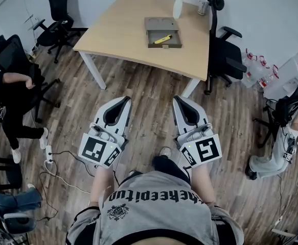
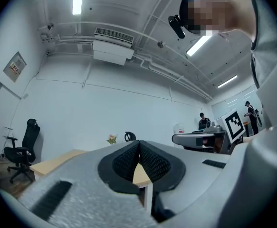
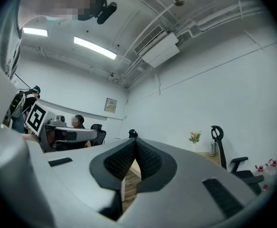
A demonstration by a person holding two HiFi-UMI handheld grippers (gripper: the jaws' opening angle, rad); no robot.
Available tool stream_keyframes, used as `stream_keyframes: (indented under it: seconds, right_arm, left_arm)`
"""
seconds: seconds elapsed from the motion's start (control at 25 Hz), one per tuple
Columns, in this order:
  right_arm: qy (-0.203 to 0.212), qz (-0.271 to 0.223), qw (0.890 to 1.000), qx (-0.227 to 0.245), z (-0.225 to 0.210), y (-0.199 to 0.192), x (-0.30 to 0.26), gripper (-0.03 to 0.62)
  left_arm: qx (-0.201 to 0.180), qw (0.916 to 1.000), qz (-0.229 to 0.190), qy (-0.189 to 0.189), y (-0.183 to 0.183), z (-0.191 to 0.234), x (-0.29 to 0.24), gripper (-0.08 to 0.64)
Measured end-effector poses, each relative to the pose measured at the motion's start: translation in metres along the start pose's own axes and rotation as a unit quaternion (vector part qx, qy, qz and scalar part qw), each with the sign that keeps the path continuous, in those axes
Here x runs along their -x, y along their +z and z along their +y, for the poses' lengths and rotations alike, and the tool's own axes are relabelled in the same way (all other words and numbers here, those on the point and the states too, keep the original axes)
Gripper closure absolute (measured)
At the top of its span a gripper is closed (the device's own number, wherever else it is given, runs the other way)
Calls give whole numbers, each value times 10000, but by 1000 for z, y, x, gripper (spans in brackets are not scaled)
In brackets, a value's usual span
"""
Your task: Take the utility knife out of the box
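A yellow utility knife (image 1: pixel 163 39) lies inside an open grey-brown box (image 1: pixel 162 32) on the wooden table (image 1: pixel 123 32) at the far side of the room. My left gripper (image 1: pixel 124 100) and right gripper (image 1: pixel 178 99) are held side by side over the wood floor, well short of the table. Both are shut, jaw tips touching, with nothing between them. In the left gripper view the left gripper (image 2: pixel 139 143) points at the table's edge (image 2: pixel 57 161). In the right gripper view the right gripper (image 3: pixel 135 141) faces the wall, with the table (image 3: pixel 204 154) at the right.
A white vase of flowers (image 1: pixel 178 3) and a can (image 1: pixel 203 6) stand at the table's back. Black office chairs (image 1: pixel 224 50) (image 1: pixel 56 19) flank the table. Seated people (image 1: pixel 10 96) (image 1: pixel 287 137) are at both sides. Cables and a power strip (image 1: pixel 49 156) lie on the floor at left.
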State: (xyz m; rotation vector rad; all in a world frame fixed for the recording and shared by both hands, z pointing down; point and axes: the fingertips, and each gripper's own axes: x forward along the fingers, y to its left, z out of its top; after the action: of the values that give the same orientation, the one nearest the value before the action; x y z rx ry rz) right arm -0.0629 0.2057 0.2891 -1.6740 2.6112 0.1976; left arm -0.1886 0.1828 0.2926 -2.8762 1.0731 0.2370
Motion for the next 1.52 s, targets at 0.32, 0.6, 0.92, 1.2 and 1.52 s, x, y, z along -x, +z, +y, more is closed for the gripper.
stream_keyframes:
  seconds: [0.32,0.6,0.92,1.2,1.52]
  right_arm:
    - [195,-44,9998,41,-67,-7,-15,586]
    - [313,6,9995,59,-115,-12,-18,586]
    - [425,17,9991,-88,-141,-22,-18,586]
    - [372,50,9992,-167,-153,-27,-35,586]
    - [29,70,9999,-110,-173,-27,-70,586]
  left_arm:
    - [-11,10000,-98,-2,-8,-13,-72,541]
    - [-105,9999,-107,-9,-10,-29,-122,541]
    - [-111,9999,0,10,-17,-40,-147,541]
    - [-168,9998,98,-29,-22,-26,-164,541]
    - [-129,9992,47,-380,-24,6,-198,541]
